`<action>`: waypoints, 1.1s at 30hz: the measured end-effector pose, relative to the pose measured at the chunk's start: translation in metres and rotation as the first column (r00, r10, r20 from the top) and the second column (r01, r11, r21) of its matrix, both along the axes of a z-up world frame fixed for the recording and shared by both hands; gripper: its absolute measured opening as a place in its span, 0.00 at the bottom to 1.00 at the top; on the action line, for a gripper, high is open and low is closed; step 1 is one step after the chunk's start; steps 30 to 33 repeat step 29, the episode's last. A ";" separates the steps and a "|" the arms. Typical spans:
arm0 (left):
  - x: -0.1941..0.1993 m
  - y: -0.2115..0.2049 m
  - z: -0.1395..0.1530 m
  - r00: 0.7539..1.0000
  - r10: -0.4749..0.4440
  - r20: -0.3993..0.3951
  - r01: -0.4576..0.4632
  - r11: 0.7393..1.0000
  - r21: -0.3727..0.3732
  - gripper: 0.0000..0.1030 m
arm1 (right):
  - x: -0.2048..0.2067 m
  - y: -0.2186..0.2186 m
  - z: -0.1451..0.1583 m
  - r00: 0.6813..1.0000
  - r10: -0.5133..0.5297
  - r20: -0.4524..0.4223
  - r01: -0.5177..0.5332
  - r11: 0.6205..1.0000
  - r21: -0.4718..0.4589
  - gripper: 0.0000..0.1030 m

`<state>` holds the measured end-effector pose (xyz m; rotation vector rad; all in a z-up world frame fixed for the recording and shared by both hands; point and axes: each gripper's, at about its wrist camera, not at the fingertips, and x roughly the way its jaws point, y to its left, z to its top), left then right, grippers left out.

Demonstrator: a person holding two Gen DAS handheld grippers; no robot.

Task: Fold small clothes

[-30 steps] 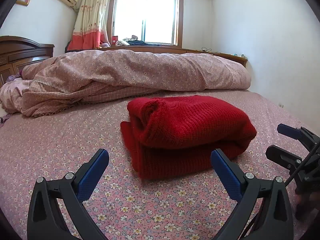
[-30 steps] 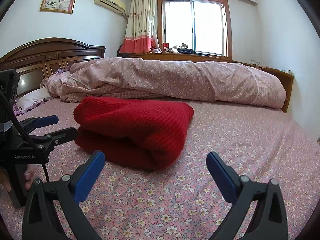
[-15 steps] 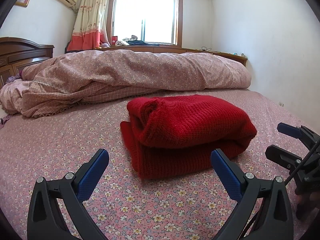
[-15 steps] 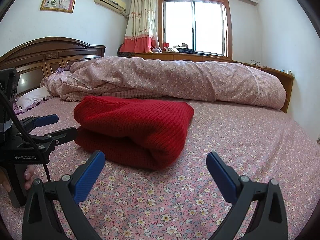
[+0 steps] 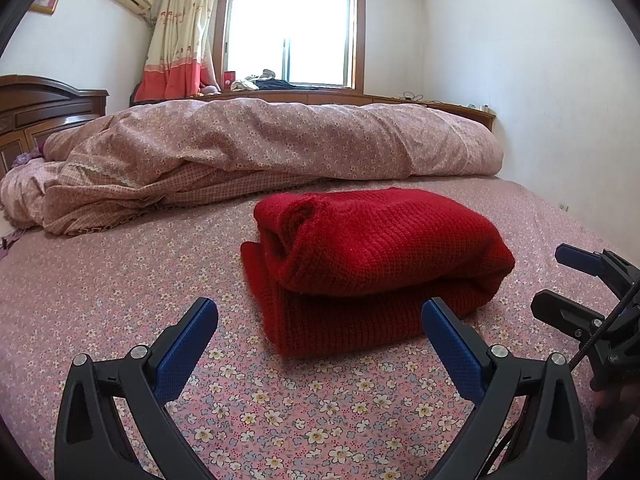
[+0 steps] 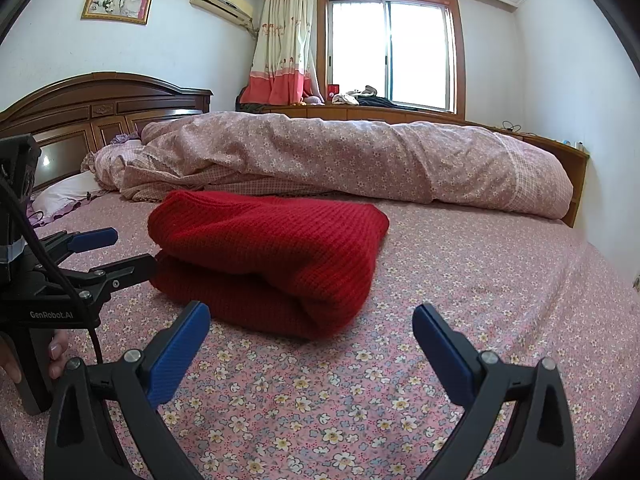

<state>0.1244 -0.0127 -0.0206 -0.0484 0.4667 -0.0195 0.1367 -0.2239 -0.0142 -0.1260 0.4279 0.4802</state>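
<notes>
A red knitted sweater point(image 5: 372, 256) lies folded in a thick bundle on the flowered pink bedsheet point(image 5: 120, 280); it also shows in the right wrist view point(image 6: 272, 248). My left gripper point(image 5: 316, 312) is open and empty, just in front of the sweater's near edge. My right gripper point(image 6: 308, 316) is open and empty, in front of the sweater's rounded fold. The right gripper also shows at the right edge of the left wrist view point(image 5: 560, 276). The left gripper also shows at the left of the right wrist view point(image 6: 128, 248), beside the sweater.
A rolled pink flowered quilt point(image 5: 280, 144) lies across the bed behind the sweater. A dark wooden headboard point(image 6: 100, 112) stands at the left, with a pillow point(image 6: 64, 200) below it. A window point(image 6: 392, 48) and curtain are at the back.
</notes>
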 end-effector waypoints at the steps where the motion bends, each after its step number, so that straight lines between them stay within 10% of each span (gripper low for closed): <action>1: 0.000 0.000 0.000 1.000 0.000 -0.001 0.000 1.000 0.000 0.96 | 0.000 0.000 0.000 1.000 0.000 0.000 0.000 1.000 0.000 1.00; 33: -0.003 -0.005 0.001 1.000 -0.027 0.010 0.027 0.999 0.035 0.96 | -0.003 0.000 -0.005 1.000 0.011 -0.004 -0.011 0.999 -0.034 1.00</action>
